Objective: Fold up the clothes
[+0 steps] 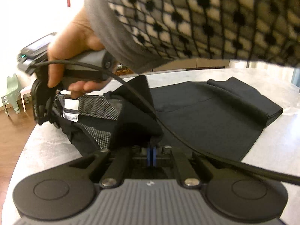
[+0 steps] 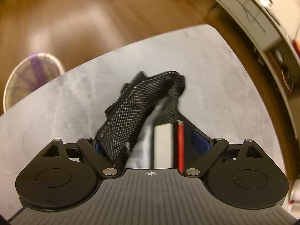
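A black garment (image 1: 206, 112) lies spread on the grey table (image 1: 253, 146), its far edge rolled over. My left gripper (image 1: 151, 154) is shut, its blue pads pinching a tuft of the black cloth at the near edge. The garment's mesh-lined waistband (image 1: 97, 105) with white labels is raised at the left. A hand holds my right gripper (image 1: 42, 112) pointing down onto that waistband. In the right wrist view the right gripper (image 2: 148, 143) stands open, blue pads (image 2: 199, 142) wide apart. The mesh band (image 2: 135, 108) and a white label (image 2: 163, 146) lie loosely between them.
A black cable (image 1: 168, 131) runs across the garment from the right gripper's handle. A patterned sleeve (image 1: 206, 18) fills the top of the left wrist view. Beyond the table edge (image 2: 56, 97) are wood floor, a woven basket (image 2: 31, 75), a green stool (image 1: 11, 93) and a low cabinet (image 2: 258, 28).
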A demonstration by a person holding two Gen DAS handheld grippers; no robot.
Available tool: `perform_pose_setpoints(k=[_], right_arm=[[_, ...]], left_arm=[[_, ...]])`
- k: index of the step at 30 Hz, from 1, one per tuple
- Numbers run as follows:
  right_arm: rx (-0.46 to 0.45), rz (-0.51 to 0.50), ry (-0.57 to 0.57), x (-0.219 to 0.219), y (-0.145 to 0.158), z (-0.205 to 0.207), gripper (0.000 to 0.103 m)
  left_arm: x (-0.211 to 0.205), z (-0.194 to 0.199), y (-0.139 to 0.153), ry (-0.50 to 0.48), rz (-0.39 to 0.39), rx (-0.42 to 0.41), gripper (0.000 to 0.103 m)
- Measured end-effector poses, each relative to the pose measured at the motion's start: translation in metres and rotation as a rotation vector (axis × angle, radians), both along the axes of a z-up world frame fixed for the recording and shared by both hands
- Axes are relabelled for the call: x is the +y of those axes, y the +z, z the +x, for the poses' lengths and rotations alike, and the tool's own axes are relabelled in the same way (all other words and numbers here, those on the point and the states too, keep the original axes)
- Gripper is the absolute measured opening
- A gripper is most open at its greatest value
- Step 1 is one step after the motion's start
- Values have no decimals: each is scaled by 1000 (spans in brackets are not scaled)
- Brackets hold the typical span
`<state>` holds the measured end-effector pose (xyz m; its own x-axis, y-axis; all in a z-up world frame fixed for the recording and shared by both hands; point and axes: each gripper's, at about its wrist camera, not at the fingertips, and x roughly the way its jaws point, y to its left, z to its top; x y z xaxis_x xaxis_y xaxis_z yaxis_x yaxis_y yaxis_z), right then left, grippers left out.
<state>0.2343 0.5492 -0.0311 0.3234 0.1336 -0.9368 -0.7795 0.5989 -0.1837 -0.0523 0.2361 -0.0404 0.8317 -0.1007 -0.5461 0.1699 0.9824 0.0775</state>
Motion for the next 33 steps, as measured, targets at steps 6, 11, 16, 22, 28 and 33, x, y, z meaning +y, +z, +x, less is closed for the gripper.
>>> perform_pose_setpoints(k=[6, 11, 16, 22, 28, 33], right_arm=[[119, 123, -60, -15, 3, 8, 7], [-8, 181, -13, -28, 35, -13, 5], [-53, 412, -115, -105, 83, -12, 5], [76, 756, -425, -260, 67, 26, 5], [209, 855, -613, -321, -11, 51, 5], [293, 950, -635, -314, -37, 58, 5]], left_arm=[[-3, -8, 6, -10, -1, -15, 3], [-3, -17, 10, -33, -11, -25, 3], [-9, -31, 19, -111, -52, -33, 4], [-23, -31, 17, -215, -86, 19, 6], [-36, -21, 3, -229, -24, 107, 6], [-26, -14, 2, -176, 33, 135, 6]])
